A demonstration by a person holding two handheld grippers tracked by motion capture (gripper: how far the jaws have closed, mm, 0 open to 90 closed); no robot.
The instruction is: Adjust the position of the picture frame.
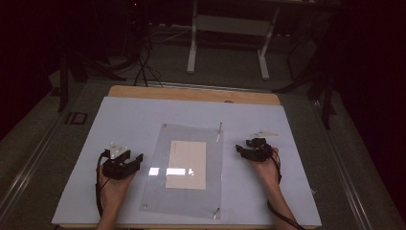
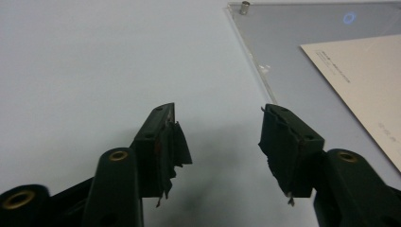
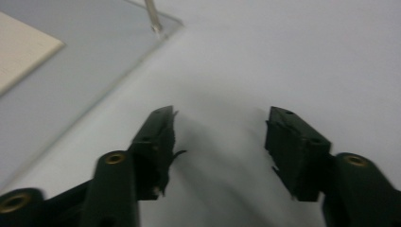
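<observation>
A clear acrylic sheet [image 1: 186, 167] lies flat in the middle of the white board [image 1: 124, 115], with a cream paper card [image 1: 186, 164] under or on it. My left gripper [image 1: 125, 160] rests on the board just left of the sheet, jaws open with nothing between them. In the left gripper view the sheet's edge [image 2: 257, 66], a metal standoff [image 2: 245, 7] and the card [image 2: 364, 75] lie ahead to the right of my left gripper [image 2: 217, 135]. My right gripper [image 1: 249, 147] sits right of the sheet, open and empty. The right gripper view has my right gripper [image 3: 220, 137] over bare board, the sheet's corner [image 3: 94, 61] to its left.
A thin metal pin [image 1: 219, 130] stands tilted at the sheet's far right corner, blurred as the pin [image 3: 153, 16] in the right gripper view. A small screw [image 1: 216, 213] marks the near right corner. A wooden table edge [image 1: 191, 93] runs behind the board. A white desk frame [image 1: 230, 38] stands beyond on dark floor.
</observation>
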